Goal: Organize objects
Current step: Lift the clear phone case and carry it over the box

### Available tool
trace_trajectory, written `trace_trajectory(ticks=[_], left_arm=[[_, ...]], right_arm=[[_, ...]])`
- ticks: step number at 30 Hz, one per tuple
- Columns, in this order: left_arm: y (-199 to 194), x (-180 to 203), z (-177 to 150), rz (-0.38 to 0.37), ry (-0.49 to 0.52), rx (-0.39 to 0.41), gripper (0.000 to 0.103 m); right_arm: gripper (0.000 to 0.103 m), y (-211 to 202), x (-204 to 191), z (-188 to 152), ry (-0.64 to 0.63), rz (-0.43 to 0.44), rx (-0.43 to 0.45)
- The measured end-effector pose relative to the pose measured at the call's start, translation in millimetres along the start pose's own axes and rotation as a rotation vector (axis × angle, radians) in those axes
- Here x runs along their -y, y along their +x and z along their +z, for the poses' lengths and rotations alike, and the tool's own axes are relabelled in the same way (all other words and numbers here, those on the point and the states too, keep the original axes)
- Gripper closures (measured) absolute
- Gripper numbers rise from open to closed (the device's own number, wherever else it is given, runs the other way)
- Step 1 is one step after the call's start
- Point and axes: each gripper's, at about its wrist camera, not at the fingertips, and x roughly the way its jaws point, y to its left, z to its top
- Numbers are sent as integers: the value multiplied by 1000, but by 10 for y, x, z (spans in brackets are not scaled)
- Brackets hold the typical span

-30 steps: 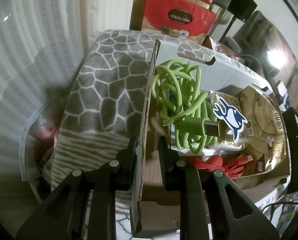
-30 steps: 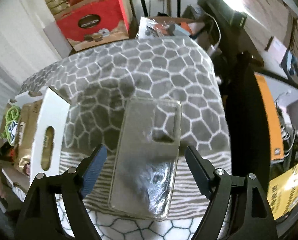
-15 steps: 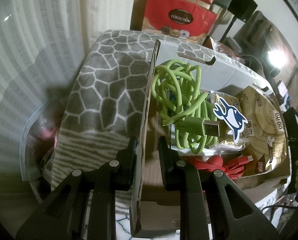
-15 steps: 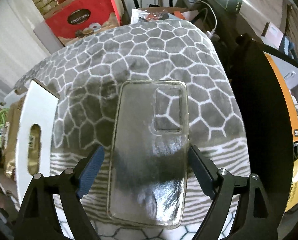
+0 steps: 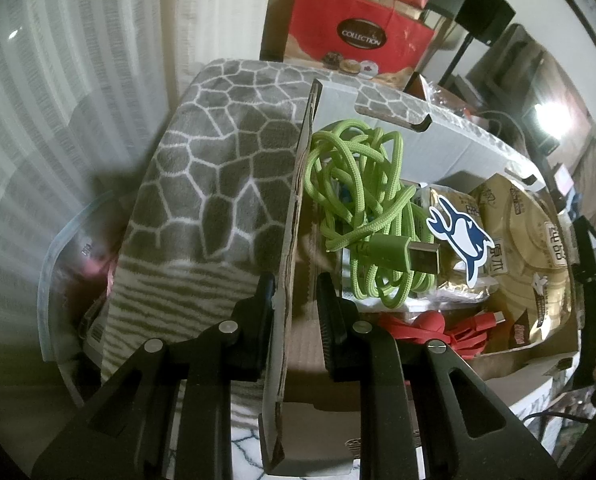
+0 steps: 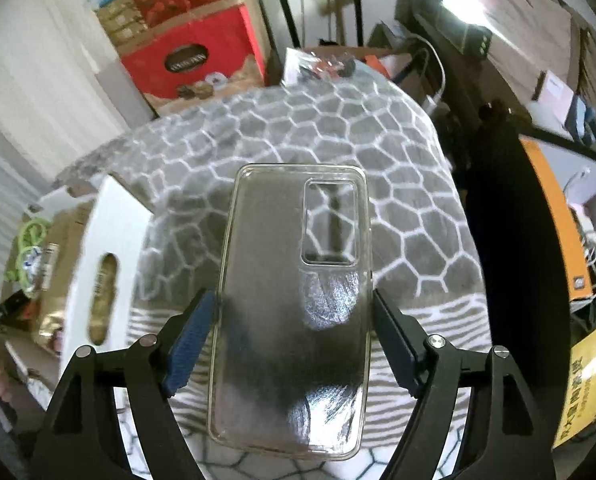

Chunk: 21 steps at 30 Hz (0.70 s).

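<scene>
Clear phone case [image 6: 294, 312] lies flat, camera cutout toward the upper right, centre frame on the grey patterned blanket. Cardboard box [image 5: 438, 152] at right holds a coiled green cable [image 5: 362, 208], gold snack packs [image 5: 530, 256], and red cables [image 5: 458, 332], I think.

A lived-in room of a home: a soft grey fleece blanket with a white honeycomb pattern [image 6: 378, 168] covers the surface, red gift boxes with a "Collection" label [image 5: 358, 36] are stacked by pale ribbed curtains [image 5: 58, 100] (black speakers [image 5: 484, 14] stand behind).
</scene>
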Motion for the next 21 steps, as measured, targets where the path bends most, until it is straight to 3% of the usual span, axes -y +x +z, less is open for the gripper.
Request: trace_trajectory(ticks=[6, 13, 21], left_arm=[[-1, 3, -2, 0, 0, 0, 85], [-1, 4, -2, 1, -1, 0, 85], [-1, 4, -1, 2, 0, 0, 85]], right_arm=[[23, -354, -262, 127, -45, 98, 68], [23, -643, -880, 211, -202, 190, 113], [23, -572, -1564, 131, -422, 193, 123]])
